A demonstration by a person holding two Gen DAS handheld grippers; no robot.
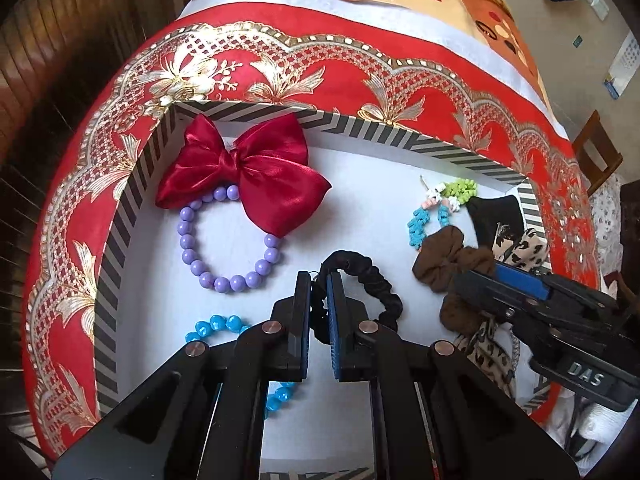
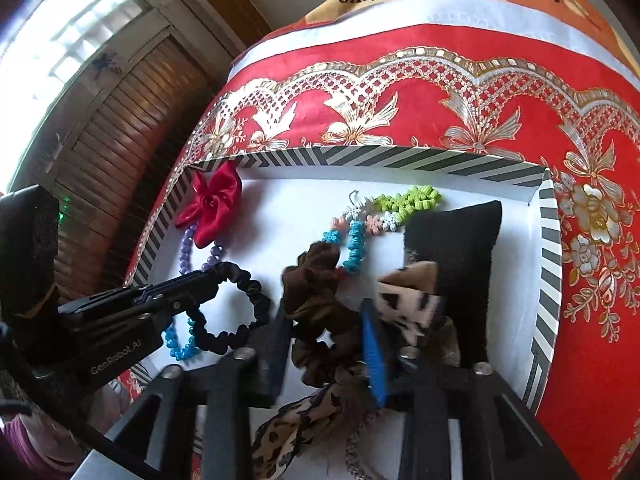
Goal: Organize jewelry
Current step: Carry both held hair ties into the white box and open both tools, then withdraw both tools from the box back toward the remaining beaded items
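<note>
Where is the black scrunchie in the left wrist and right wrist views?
Left wrist: black scrunchie at lower centre, pinched in the left gripper.
Right wrist: black scrunchie at centre-left, at that gripper's tip.
Shared landmark: red satin bow in the striped box's far-left corner.

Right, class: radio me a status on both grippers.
Left gripper shut on black scrunchie. Right gripper straddling brown scrunchie. Leopard scrunchie crowding it.

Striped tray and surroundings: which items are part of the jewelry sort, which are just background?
In the job:
- striped tray
- black scrunchie, pinched by left hand-held gripper
- brown scrunchie between the right hand-held gripper fingers
- purple bead bracelet
- red bow

Background:
- red tablecloth
- wooden shutters
</note>
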